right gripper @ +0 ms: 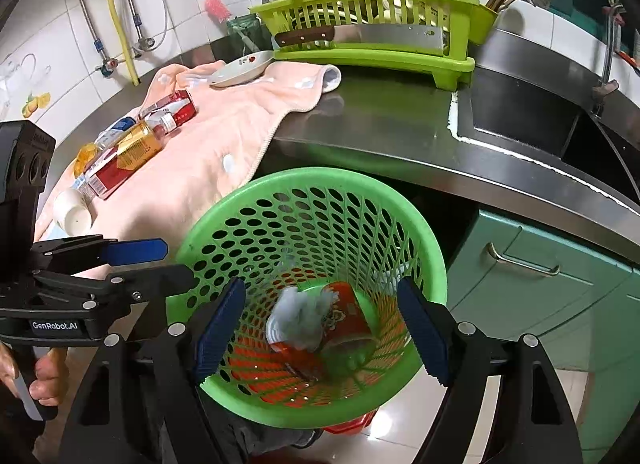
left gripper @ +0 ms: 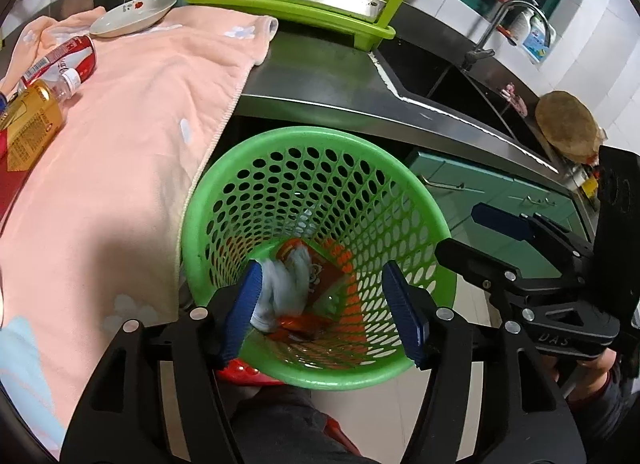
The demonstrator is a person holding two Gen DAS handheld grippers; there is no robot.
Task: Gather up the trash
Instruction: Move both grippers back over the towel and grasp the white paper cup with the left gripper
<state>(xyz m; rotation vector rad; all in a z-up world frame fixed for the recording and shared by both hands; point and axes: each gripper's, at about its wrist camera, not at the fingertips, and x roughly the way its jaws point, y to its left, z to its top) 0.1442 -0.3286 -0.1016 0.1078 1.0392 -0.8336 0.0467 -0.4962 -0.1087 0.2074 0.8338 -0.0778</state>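
Left gripper (left gripper: pixel 326 310) and right gripper (right gripper: pixel 322 328) hover over round green perforated plastic basket (left gripper: pixel 208 219), jaws spread, empty. Crumpled white tissue (left gripper: pixel 280 292) and orange wrapper (left gripper: pixel 320 268) lie below at basket bottom.

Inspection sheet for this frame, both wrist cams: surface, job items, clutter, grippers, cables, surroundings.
Surface: steel counter, partly under a pink towel.
Job's things: green basket holds white tissue and an orange cup; bottles, red can and white cup lie on the towel.
Clutter: plate, dish rack, cleaver.
Grippers: left gripper and right gripper open over the basket, nothing between pads.
Cables: nothing seen.
Surroundings: sink, green cabinets, tiled wall.
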